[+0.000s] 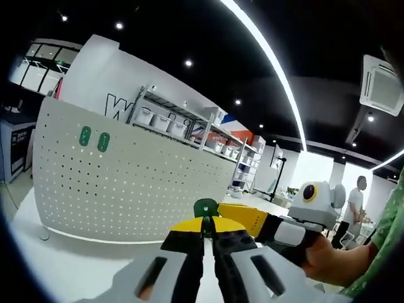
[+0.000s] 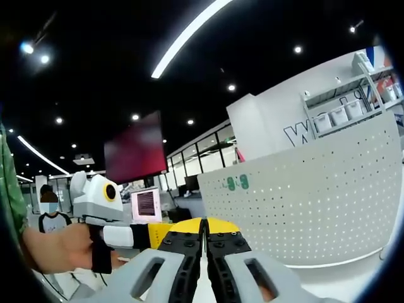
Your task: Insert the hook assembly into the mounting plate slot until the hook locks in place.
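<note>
Your left gripper (image 1: 207, 235) sits at 6 o'clock of the left gripper view, its black jaws pinching a small green plastic hook piece (image 1: 206, 207) whose rounded top pokes up just past the yellow tips. Beyond it, from 9 to 1 o'clock, stands the curved white perforated mounting panel (image 1: 136, 183), upright on the white table (image 1: 69, 265), with two green oval pieces (image 1: 93, 138) already fixed side by side near its upper left. At 4 o'clock your right hand (image 1: 328, 259) brings the other gripper in beside yours.

In the right gripper view, your right gripper (image 2: 204, 232) has its jaws pressed together with nothing visible between them. The panel fills 2 to 4 o'clock. Your left hand (image 2: 60, 247) is at 8 o'clock.
</note>
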{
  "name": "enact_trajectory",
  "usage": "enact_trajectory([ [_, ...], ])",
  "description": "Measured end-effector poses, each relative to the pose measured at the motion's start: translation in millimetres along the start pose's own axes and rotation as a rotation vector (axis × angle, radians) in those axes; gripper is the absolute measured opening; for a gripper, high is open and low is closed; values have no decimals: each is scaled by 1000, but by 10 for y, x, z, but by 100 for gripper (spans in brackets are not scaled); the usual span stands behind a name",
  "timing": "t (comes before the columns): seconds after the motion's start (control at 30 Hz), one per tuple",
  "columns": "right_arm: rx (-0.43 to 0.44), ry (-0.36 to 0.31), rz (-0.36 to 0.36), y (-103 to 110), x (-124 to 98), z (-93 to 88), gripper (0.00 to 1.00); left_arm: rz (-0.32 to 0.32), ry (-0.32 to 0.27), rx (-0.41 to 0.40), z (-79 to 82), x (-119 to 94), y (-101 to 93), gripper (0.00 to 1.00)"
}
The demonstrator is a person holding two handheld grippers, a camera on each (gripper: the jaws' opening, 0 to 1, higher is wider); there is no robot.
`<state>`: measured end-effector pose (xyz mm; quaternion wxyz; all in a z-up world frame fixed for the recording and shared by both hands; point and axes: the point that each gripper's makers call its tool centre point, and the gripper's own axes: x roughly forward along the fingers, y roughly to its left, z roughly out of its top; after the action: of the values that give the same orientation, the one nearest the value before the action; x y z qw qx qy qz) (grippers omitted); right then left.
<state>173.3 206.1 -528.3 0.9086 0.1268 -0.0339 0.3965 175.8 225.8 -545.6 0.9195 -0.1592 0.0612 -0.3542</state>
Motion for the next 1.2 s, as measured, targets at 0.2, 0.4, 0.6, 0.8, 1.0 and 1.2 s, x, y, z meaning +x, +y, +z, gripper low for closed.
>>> enact_trajectory([
  [0.2, -8, 9, -16, -43, -24, -8, 0, 19, -4, 33, 17, -16, 24, 3],
  [0.4, -37, 63, -51, -93, -59, -78, 2, 46, -4, 100, 37, -26, 31, 3],
  [0.6, -51, 106, -65, -121, -74, -154, 6, 81, -4, 182, 49, -42, 48, 3],
  [0.8, -60, 130, -75, -139, -85, -197, 11, 117, 0, 243, 42, -47, 87, 3],
  [1.0, -91, 166, -97, -191, -110, -257, 20, 135, 4, 265, 36, -44, 130, 3],
  [1.2, -99, 197, -85, -197, -131, -302, 34, 144, 4, 268, 43, -30, 179, 3],
])
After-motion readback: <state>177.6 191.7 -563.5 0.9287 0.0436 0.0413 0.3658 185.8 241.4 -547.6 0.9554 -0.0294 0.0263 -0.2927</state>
